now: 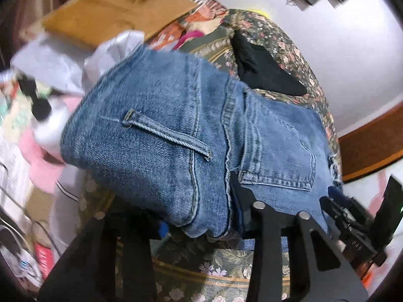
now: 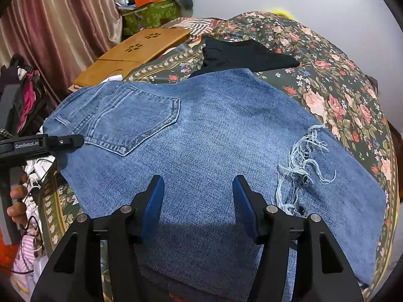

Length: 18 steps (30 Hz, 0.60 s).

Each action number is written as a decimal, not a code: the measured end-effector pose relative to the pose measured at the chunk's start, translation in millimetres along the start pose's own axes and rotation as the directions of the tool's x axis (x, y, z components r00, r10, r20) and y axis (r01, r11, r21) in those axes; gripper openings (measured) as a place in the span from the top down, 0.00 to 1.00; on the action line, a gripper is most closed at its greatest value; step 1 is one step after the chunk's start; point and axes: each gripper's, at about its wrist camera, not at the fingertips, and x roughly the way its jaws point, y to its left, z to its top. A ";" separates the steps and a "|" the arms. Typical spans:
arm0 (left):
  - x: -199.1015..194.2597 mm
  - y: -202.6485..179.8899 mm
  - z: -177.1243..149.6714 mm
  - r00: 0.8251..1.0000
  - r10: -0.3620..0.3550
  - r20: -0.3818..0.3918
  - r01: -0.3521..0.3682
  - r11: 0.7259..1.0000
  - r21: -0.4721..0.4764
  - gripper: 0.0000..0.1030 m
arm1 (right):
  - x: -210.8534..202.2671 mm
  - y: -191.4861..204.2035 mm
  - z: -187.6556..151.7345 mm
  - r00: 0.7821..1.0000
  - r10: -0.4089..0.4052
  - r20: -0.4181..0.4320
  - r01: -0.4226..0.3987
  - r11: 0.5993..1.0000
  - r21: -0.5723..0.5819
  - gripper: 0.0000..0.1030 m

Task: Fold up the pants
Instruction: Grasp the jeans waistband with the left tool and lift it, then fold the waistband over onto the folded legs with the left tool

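Note:
Blue jeans lie folded on a floral bedspread, back pocket up and a frayed rip at the right. My right gripper stands open just over the middle of the denim, with its blue pads apart and flat cloth below them. My left gripper reaches in from the left at the waist edge. In the left wrist view a thick fold of the jeans fills the gap of my left gripper and hides its tips. The right gripper shows there at the lower right.
A black garment lies on the bed behind the jeans. A wooden lap table sits at the back left, with a curtain and a green box of clutter beyond. A hand holds the left gripper, with cables and clothes beside the bed.

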 end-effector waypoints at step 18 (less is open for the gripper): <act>-108.8 -170.5 22.1 0.939 -0.074 0.335 -0.084 0.896 0.435 0.76 | -84.8 -81.1 -20.8 0.989 -0.053 0.138 0.026 0.981 0.193 0.48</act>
